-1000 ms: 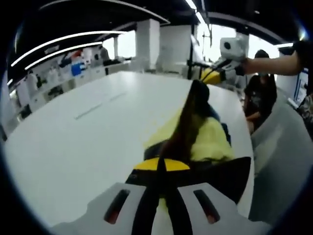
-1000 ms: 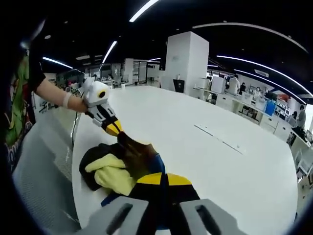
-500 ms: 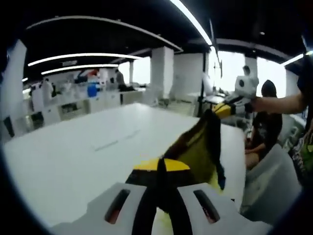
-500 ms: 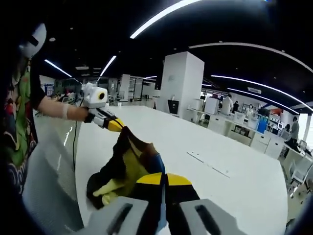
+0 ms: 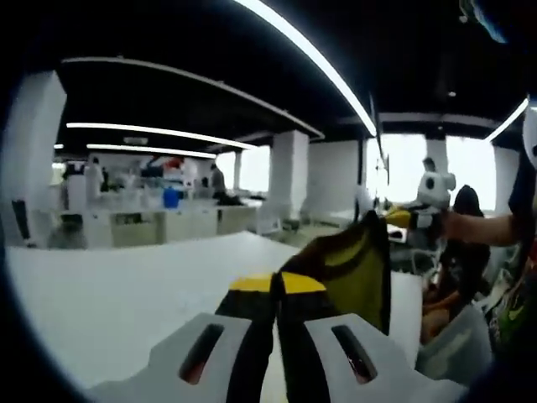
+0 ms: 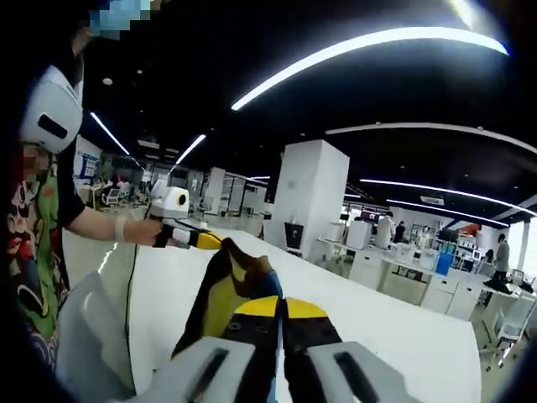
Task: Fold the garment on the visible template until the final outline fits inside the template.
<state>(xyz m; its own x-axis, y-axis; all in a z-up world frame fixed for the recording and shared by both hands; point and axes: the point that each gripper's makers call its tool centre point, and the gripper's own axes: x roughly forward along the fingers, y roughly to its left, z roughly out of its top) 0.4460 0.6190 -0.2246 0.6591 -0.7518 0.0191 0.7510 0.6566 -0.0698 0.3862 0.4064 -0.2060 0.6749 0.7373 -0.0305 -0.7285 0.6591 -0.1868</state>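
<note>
L gripper [image 5: 277, 290]: jaws closed tight on the garment [image 5: 348, 273], pinching one edge btwn the yellow-tipped ends. Fabric (dark w/ yellow panels) stretches up and to the right from the jaws, off the counter [image 5: 109, 302], toward the R gripper seen at the far end of the cloth, where a hand [image 5: 457, 225] holds it.

R gripper [image 6: 281, 311]: jaws also shut on the garment, gripping another edge. In the right gripper view the cloth hangs in a slack drape btwn the two grippers, lifted above the white counter, w/ a bit of blue at the fold near the jaws. L gripper shows at the far end of the cloth, a person's forearm [image 6: 109, 227] behind it.

Template: can't make it out on the counter in either view. Behind: white pillar [image 6: 306, 197], desks, a few people at the back, ceiling light strips [image 5: 306, 54].
</note>
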